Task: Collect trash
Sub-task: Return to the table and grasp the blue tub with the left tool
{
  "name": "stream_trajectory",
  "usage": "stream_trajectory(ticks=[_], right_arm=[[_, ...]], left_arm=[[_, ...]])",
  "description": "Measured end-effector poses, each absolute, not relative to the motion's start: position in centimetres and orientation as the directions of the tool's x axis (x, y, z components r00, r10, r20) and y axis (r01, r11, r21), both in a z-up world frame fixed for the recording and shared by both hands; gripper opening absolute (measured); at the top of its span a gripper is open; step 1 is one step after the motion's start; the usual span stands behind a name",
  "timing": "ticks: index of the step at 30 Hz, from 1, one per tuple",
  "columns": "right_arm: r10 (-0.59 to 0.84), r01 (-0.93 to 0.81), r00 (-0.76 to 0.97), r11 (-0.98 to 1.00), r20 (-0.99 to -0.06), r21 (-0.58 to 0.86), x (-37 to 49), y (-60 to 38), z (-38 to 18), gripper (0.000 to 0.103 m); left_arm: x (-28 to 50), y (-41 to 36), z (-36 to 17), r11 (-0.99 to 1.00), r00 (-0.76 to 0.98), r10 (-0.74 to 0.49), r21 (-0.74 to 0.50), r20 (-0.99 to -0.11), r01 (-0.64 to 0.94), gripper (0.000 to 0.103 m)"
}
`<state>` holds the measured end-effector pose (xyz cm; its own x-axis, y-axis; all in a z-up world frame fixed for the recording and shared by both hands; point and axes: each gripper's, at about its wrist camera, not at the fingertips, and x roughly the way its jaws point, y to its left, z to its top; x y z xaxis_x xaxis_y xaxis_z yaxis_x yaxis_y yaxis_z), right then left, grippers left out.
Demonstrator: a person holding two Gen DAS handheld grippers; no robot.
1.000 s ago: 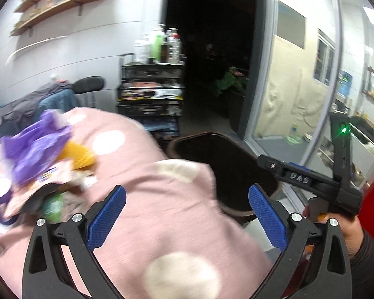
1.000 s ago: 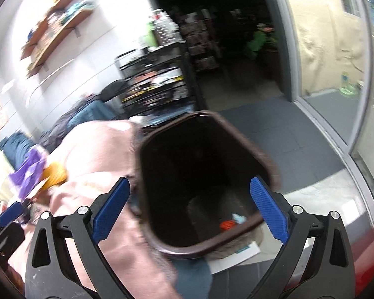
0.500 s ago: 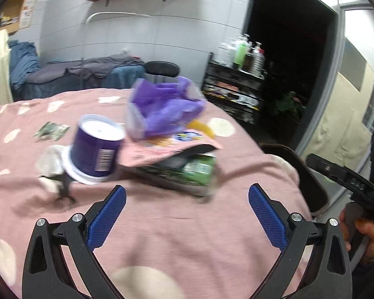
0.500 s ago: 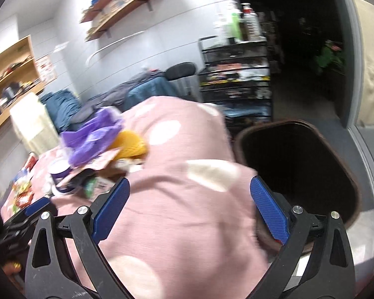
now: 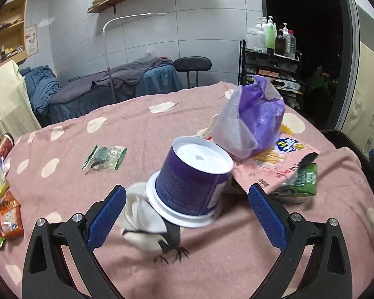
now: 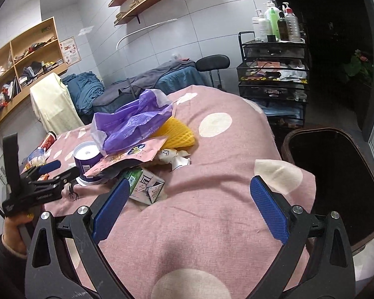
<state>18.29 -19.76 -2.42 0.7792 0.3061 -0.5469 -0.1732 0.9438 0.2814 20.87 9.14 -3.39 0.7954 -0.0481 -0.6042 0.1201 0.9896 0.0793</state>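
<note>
Trash lies heaped on the pink spotted tablecloth [image 5: 142, 124]: an upturned purple plastic tub [image 5: 193, 178] sits between the left gripper [image 5: 187, 214]'s wide-open, empty jaws. The right gripper [image 6: 188, 206] gapes empty too, a dark brown bin [image 6: 336, 174] beyond its right jaw.

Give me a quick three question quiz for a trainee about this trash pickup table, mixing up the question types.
1. True or false: the purple tub stands upside down, its wide rim on the pink cloth.
2. What lies directly on top of the pink snack bag?
A. the green carton
B. the purple plastic bag
C. the yellow foam net
3. Fill in: both the left gripper and the right gripper have their fingers ____ and hold nothing.

Key:
1. True.
2. B, the purple plastic bag.
3. Open.
</note>
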Motion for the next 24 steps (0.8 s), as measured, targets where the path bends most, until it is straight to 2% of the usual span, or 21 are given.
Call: stream_trajectory(ticks=[11, 12, 13, 19, 24], right_arm=[[0.308, -0.181, 0.77, 0.945, -0.559, 0.271, 19.0, -19.1, -2.3, 0.096], [0.313, -0.183, 0.767, 0.944, -0.561, 0.276, 19.2, -19.0, -2.3, 0.096], [0.318, -0.186, 0.763, 0.942, -0.563, 0.28, 19.4, -18.9, -2.3, 0.096], [0.348, -0.217, 0.748, 0.933, -0.565, 0.288, 20.7, -18.1, -2.3, 0.096], [0.364, -0.235, 0.747, 0.928, -0.556, 0.29, 22.4, -17.0, -1.7, 0.096]], left_arm=[[24.3, 7.5, -5.4, 0.968, 0.743, -0.002, 0.184, -0.67, 0.169, 0.092], [24.5, 7.4, -5.4, 0.968, 0.74, -0.007, 0.181, -0.673, 0.173, 0.085], [24.6, 7.3, -5.4, 0.969, 0.737, -0.008, 0.178, -0.676, 0.173, 0.074], [23.5, 7.4, -5.0, 0.976, 0.764, -0.006, 0.162, -0.645, 0.144, 0.072], [21.5, 8.3, -3.2, 0.991, 0.807, -0.048, 0.072, -0.588, 0.112, 0.072]])
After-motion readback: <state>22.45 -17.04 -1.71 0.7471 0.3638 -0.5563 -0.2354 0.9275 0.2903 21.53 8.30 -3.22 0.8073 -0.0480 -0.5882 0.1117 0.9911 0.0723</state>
